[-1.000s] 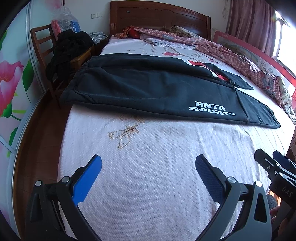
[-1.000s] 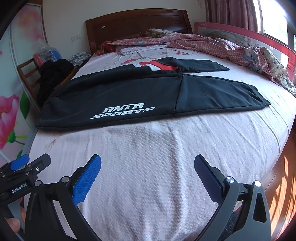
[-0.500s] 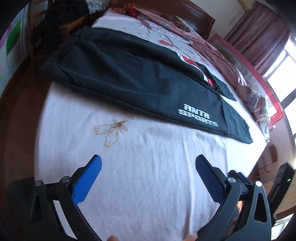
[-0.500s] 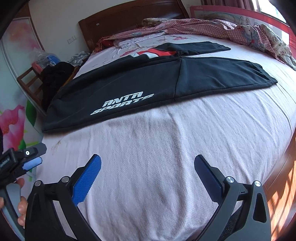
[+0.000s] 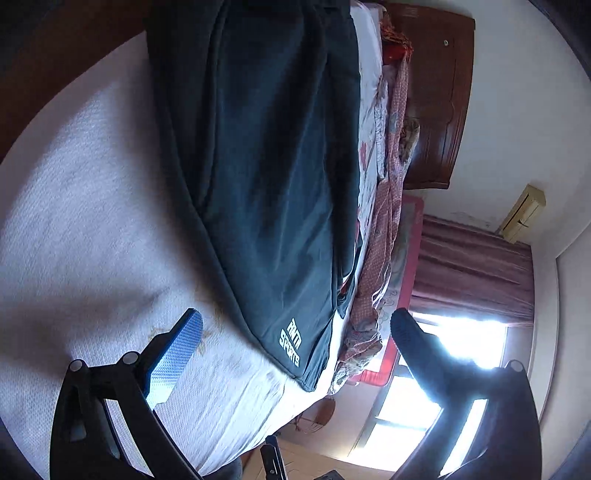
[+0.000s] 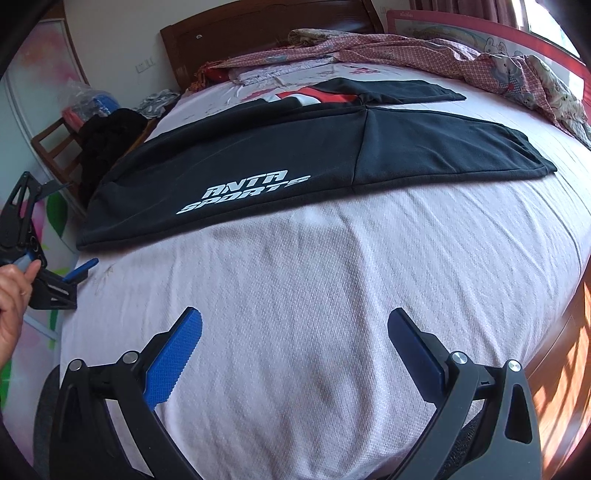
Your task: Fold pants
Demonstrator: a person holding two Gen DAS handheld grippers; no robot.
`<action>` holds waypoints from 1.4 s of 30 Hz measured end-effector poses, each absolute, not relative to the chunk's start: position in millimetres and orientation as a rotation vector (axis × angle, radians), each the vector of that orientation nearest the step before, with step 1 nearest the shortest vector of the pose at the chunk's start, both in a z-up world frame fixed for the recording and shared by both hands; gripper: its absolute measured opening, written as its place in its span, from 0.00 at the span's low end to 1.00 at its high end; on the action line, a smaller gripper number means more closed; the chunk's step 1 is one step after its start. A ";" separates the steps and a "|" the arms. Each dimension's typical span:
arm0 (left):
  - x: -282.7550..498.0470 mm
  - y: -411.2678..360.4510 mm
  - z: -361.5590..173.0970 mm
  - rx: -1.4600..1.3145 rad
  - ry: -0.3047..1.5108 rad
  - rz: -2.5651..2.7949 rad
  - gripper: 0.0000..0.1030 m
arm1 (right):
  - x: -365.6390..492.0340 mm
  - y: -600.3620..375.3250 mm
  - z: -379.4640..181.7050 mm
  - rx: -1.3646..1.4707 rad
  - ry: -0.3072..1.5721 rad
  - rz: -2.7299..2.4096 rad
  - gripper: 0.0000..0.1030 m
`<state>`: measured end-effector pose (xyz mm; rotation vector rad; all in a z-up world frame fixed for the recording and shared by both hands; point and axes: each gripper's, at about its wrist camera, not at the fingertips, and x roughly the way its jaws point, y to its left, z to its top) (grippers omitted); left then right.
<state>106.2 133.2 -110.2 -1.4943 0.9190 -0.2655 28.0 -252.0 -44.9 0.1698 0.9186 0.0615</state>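
Black pants (image 6: 295,155) with a white "ANTA SPORTS" print lie spread flat across the bed, waist toward the left, legs toward the right; one leg shows red and white trim. They also show in the left wrist view (image 5: 273,155), turned sideways. My left gripper (image 5: 295,328) is open and empty, rolled on its side near the bed's left front edge, close to the waist end; it also shows at the left of the right wrist view (image 6: 55,280). My right gripper (image 6: 295,328) is open and empty above bare sheet, short of the pants.
The pale pink sheet (image 6: 332,295) covers the bed. A patterned quilt (image 6: 480,66) lies along the far right side by a red guard rail. A wooden headboard (image 6: 266,26) stands behind. A chair with dark clothes (image 6: 107,140) stands left of the bed.
My left gripper has swung left and rolled sideways, coming close to the pants' waist end. My right gripper has moved slightly forward over the sheet. Both stay open.
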 end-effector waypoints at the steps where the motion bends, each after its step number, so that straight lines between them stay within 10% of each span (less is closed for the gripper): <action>1: 106.9 136.1 -112.3 -1.532 0.912 -0.254 0.98 | 28.1 -252.0 -44.9 0.169 0.917 0.061 0.97; 33: 132.5 151.6 -94.8 -1.509 0.874 -0.040 0.96 | 34.4 -245.2 -58.6 0.207 0.976 0.113 0.97; 37: 124.4 148.9 -94.4 -1.493 0.907 0.030 0.74 | 35.1 -244.3 -59.0 0.201 0.977 0.114 0.97; 39: 119.1 149.7 -96.6 -1.470 0.944 0.069 0.54 | 34.9 -243.3 -59.4 0.196 0.978 0.116 0.97; 41: 115.8 152.0 -101.9 -1.439 1.001 0.116 0.13 | 35.0 -242.3 -59.7 0.190 0.979 0.116 0.97; 42: 114.2 153.4 -108.1 -1.470 0.994 0.109 0.11 | 35.0 -242.4 -59.6 0.194 0.979 0.118 0.97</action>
